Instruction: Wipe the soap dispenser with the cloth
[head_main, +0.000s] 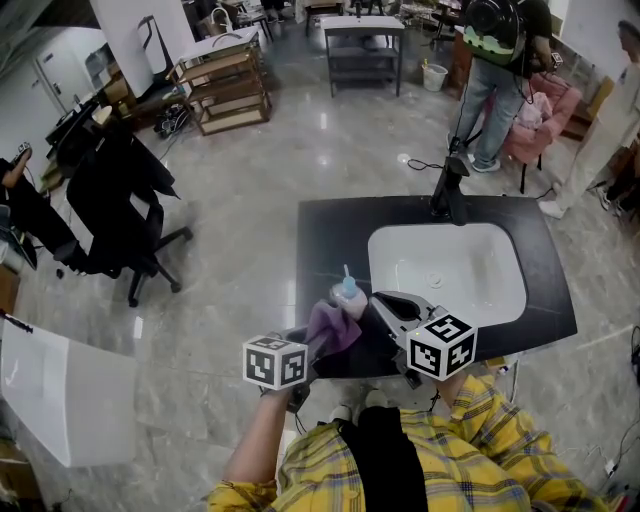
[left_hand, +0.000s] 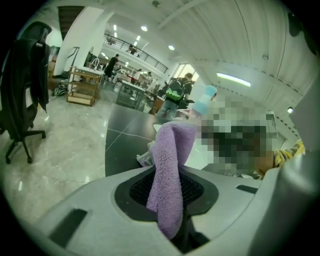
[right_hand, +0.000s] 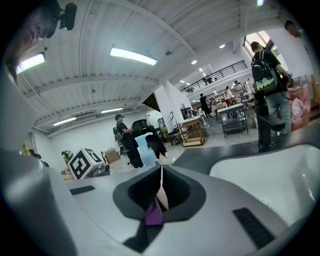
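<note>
My yellow plaid sleeves (head_main: 500, 430) are nearest, at the bottom of the head view. My left gripper (head_main: 318, 348) is clamped on the purple cloth (left_hand: 170, 165). The cloth runs up out of the pinched jaws and folds over at the top. Its marker cube (head_main: 275, 362) sits near left. My right gripper (right_hand: 161, 172) has its jaws pressed together. A thin pale sliver and a purple scrap show in the seam; I can't tell what they are. Its marker cube (head_main: 442, 346) sits near right.

The soap dispenser (head_main: 348, 293) stands upright just beyond both grippers, with a clear body and a blue pump. It is on the near left part of the black tabletop (head_main: 330, 230), just left of the sink (head_main: 500, 250). The cloth bunches against its near left side and looks to be touching it. My right gripper tips are just beside its right side.

The white sink basin takes the middle and right of the tabletop, with a black faucet (head_main: 448, 190) at its far edge.

Farther out on the grey floor (head_main: 260, 200), a black office chair draped with a dark garment (head_main: 115, 195) stands left. Far left is a wooden shelf cart (head_main: 225, 85) and far centre a grey table (head_main: 362, 45). Far right, a person with a backpack (head_main: 500, 60) stands beside a pink chair (head_main: 545, 115).
</note>
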